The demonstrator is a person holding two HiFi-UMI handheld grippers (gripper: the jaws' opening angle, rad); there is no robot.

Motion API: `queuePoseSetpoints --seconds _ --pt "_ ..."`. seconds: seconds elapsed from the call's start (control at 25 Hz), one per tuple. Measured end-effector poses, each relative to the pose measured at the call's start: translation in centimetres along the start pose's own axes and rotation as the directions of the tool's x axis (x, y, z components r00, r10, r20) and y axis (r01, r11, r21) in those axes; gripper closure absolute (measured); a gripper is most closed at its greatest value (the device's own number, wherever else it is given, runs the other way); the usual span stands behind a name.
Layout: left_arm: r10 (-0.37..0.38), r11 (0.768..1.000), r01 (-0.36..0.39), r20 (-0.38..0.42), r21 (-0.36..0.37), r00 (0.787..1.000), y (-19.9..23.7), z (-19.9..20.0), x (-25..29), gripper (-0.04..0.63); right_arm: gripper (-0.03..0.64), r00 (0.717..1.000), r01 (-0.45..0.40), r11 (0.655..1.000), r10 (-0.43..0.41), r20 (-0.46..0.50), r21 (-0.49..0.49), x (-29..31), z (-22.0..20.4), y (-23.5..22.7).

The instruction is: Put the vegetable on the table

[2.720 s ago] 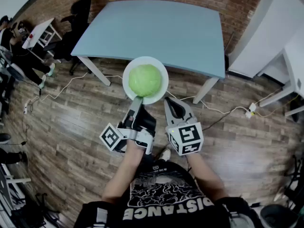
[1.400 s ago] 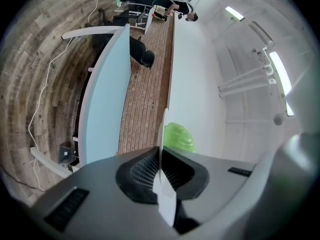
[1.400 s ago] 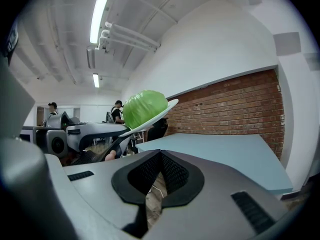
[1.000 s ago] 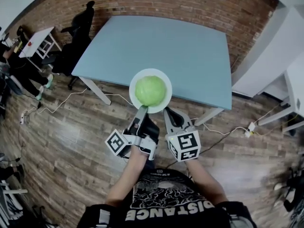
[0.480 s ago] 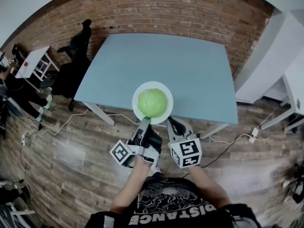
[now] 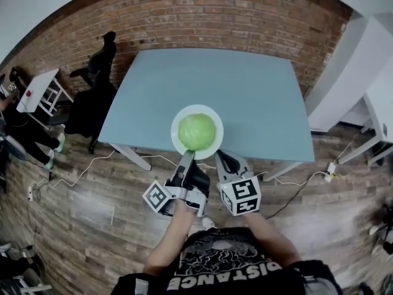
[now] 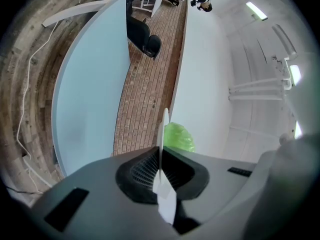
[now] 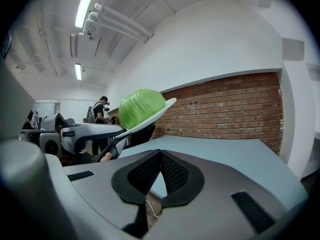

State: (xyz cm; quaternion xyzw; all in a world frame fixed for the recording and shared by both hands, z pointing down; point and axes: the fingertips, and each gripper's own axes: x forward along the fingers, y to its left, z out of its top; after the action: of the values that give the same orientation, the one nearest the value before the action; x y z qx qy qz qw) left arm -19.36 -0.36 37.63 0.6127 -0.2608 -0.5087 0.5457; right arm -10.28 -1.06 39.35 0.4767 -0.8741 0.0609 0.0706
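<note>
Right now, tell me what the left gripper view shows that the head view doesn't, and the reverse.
Left gripper view only: the left claw shut on the rim of the white plate, seen edge-on, and ceiling lights. Head view only: the right claw near the plate, and the person's arms. Both: the green vegetable on the plate, the blue table, the brick wall.
</note>
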Motion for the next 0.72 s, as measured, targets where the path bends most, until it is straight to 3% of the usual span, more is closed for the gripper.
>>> queuePoseSetpoints --seconds 0.72 --pt "0.02 1.0 -0.02 -0.022 -0.009 1.0 1.6 2.3 1.3 0.584 0.609 0.999 0.032 0.999 -0.032 0.006 0.025 2.6 -1.2 -0.5"
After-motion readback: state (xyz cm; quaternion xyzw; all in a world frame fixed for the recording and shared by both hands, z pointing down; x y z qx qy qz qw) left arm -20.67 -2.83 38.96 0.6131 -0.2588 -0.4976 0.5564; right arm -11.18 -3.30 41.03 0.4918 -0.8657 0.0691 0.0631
